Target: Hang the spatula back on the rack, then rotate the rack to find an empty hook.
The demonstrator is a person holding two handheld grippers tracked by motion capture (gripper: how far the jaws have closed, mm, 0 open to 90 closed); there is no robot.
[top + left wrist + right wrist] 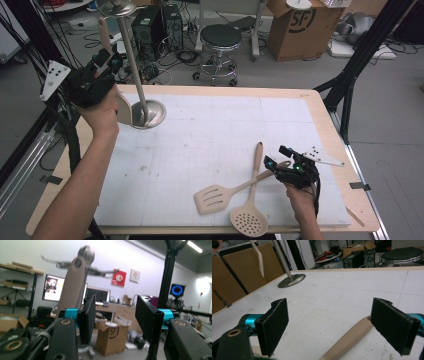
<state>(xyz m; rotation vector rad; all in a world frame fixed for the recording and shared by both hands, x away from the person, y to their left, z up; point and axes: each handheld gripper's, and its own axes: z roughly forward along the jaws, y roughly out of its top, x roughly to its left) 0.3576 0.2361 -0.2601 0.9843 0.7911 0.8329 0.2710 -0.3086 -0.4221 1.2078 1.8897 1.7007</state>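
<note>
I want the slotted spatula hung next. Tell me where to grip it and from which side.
Grip the slotted spatula at the free end of its handle, past its crossing with the skimmer. It lies flat, so come down from above with the open right gripper, which sits by that end, jaws across the narrow handle.

From overhead the high view looked forward and down across the tabletop (210,125), the right gripper view skimmed low toward the metal stand (291,280) both shared, and the left gripper view tilted up past its pole.
</note>
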